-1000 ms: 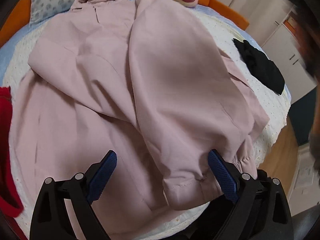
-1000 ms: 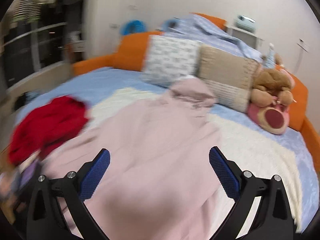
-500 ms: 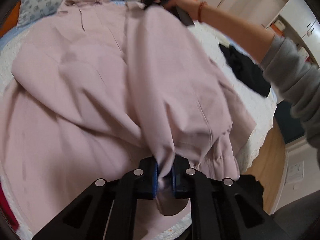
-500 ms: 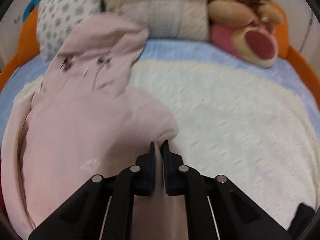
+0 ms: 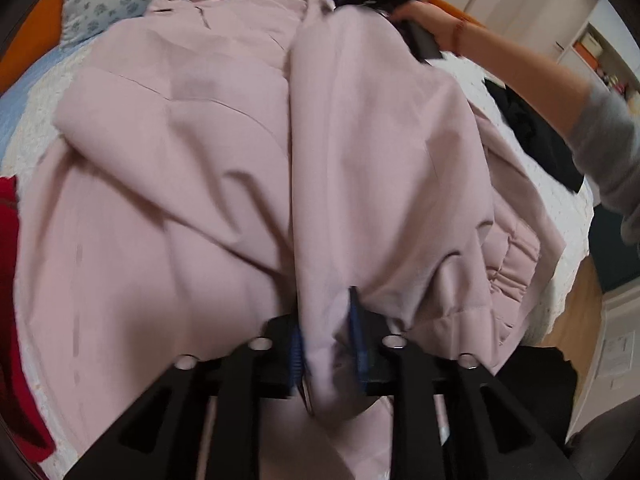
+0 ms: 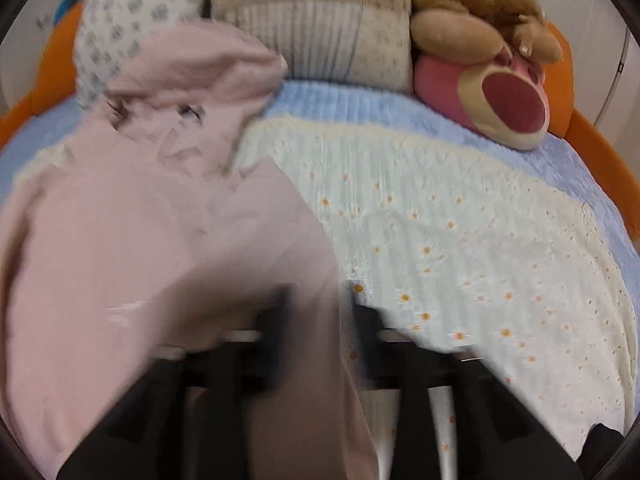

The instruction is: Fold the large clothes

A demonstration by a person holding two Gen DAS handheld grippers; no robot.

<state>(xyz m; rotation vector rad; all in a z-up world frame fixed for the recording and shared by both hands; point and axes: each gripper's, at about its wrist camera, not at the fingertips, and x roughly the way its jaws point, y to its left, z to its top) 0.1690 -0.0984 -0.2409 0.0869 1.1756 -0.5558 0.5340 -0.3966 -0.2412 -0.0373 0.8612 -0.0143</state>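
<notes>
Since 0.5 s ago, both claws have kept their grips and lifted a little: in the left wrist view the pink coat [image 5: 224,152] now bunches higher around the left claw [image 5: 326,340], and the right wrist view has gone blurred with motion, the cloth spreading wider across its lower left.

Left claw: its 2 blue-padded fingers [image 5: 356,332] are clamped on the lower edge of the folded-over right panel, near the sleeve cuff. Right claw [image 6: 320,320]: its fingers stand close together with pink cloth running between them, so it appears clamped on the coat's shoulder area near the hood [image 6: 200,68], though blur keeps this from being certain.

Where the coat is: spread across the white daisy-print blanket [image 6: 460,220] on the bed, hood toward the pillows [image 6: 312,20] and a plush bear [image 6: 488,52]. A red garment [image 5: 12,280] lies at the left edge and a black garment [image 5: 532,128] to the right, both apart from the fold.

Progress, as I judge it: 1 side panel is already turned inward over the body and is being carried or adjusted along its length. Left to do seem to be settling this panel flat, bringing the other side and sleeve in, then folding the length up; the task looks early.
</notes>
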